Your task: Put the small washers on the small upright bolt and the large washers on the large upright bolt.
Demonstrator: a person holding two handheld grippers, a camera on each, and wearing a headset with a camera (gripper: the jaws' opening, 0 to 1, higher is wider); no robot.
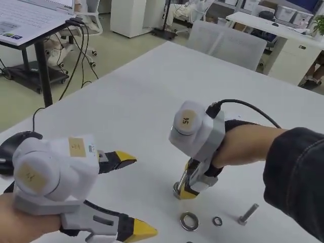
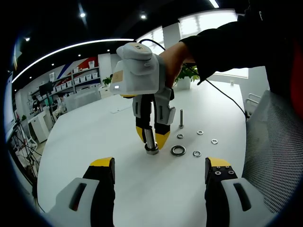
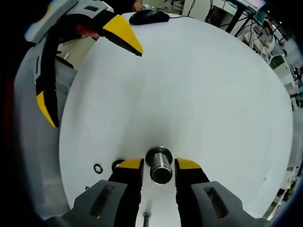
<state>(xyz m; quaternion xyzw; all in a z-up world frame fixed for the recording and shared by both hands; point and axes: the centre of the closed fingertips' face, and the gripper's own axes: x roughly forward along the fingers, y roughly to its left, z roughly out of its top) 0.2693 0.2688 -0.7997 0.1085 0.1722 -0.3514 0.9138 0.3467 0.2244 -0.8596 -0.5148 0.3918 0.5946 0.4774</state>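
Note:
My right gripper [image 1: 183, 192] points down at the white table [image 1: 142, 101] and is shut on the large bolt [image 1: 178, 191]. The bolt stands upright with its head on the table [image 2: 151, 150] and sits between the yellow jaw tips [image 3: 160, 166]. A large washer [image 1: 189, 221] and a small washer [image 1: 217, 221] lie just in front of it. Several more small washers [image 2: 200, 132] are scattered nearby. The small bolt [image 1: 248, 214] lies on its side to the right. My left gripper [image 1: 134, 195] hovers at the lower left, open and holding nothing [image 2: 160, 165].
A black mouse [image 1: 15, 144] lies at the table's left edge, with its cable running off. A laptop on a dark stand [image 1: 30, 23] is beyond the table on the left. Mesh chairs [image 1: 228, 45] stand at the far side.

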